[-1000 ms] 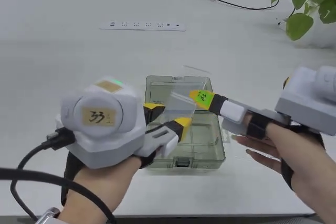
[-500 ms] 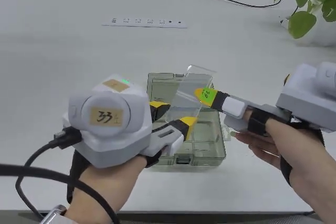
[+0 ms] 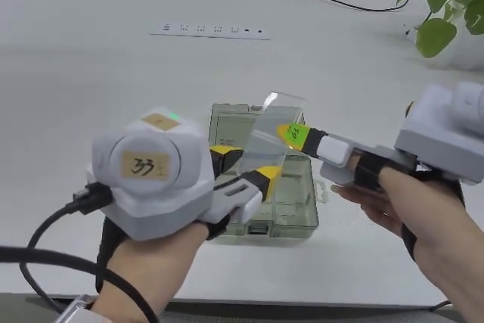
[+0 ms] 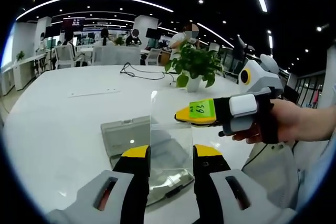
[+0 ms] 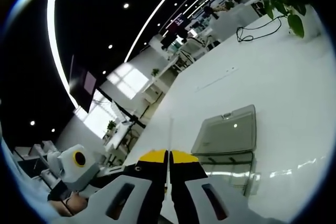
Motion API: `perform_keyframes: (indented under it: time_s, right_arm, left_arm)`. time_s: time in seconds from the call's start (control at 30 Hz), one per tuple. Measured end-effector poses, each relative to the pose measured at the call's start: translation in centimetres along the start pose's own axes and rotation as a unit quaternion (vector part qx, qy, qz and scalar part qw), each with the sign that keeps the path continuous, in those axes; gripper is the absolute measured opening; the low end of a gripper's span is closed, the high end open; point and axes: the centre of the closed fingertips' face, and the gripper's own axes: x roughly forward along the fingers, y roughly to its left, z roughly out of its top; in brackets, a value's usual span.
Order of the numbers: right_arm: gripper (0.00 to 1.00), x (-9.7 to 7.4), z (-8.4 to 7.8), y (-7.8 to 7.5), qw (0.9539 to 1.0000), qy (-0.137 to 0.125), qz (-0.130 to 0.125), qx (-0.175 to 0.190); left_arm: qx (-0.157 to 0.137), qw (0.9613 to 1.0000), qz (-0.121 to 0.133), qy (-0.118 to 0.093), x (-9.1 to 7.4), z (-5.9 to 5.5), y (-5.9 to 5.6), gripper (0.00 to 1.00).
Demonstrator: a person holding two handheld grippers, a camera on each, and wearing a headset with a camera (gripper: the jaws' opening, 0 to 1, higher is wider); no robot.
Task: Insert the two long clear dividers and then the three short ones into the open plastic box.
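Clear plastic divider sheet, pinched in right claw, now tilts steeper above translucent grey box; left claw seemingly spread.

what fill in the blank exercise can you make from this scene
1. The right claw is shut on a clear ____.
2. The left claw is ____, with one jaw at each side of the divider.
3. A leafy ____ stands far to the right of the box.
Missing words: divider; open; plant.
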Motion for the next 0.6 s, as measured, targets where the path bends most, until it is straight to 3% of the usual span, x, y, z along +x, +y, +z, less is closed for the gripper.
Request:
perform_keyframes:
  time_s: [0.3,0.37,0.4,0.47,0.5,0.53,0.57,0.6]
  right_arm:
    - [0.02,-1.0,0.3,0.6,0.9997,0.019,0.006,0.017]
    - [0.02,-1.4,0.3,0.6,0.9996,0.028,0.0,0.009]
    - [0.02,-1.4,0.3,0.5,0.9995,0.03,-0.006,0.012]
    - [0.02,-1.5,0.4,0.2,0.9992,0.034,-0.014,0.015]
    - [0.02,-1.7,-0.1,-0.8,0.9976,0.049,-0.047,0.014]
    - [0.02,-1.5,0.0,-0.5,0.9979,0.049,-0.04,0.016]
    - [0.02,-1.5,0.0,-0.6,0.9977,0.051,-0.042,0.016]
    - [0.02,-1.6,-0.2,-0.9,0.9967,0.058,-0.052,0.021]
  left_arm:
    - [0.007,1.0,0.005,0.0,-0.3,0.6,-1.0,0.31]
    - [0.048,0.9988,-0.001,0.001,-0.4,0.8,-1.3,0.35]
    - [0.055,0.9984,-0.004,0.006,-0.4,0.6,-1.3,0.38]
    - [0.068,0.9972,-0.032,0.005,-0.3,0.6,-1.6,0.49]
    - [0.085,0.9956,-0.039,0.002,-0.3,0.7,-1.3,0.51]
    - [0.085,0.9955,-0.042,0.01,-0.4,0.5,-1.1,0.52]
    - [0.091,0.9939,-0.062,0.006,-0.4,0.6,-1.5,0.57]
    - [0.098,0.993,-0.065,0.01,-0.5,0.5,-1.3,0.61]
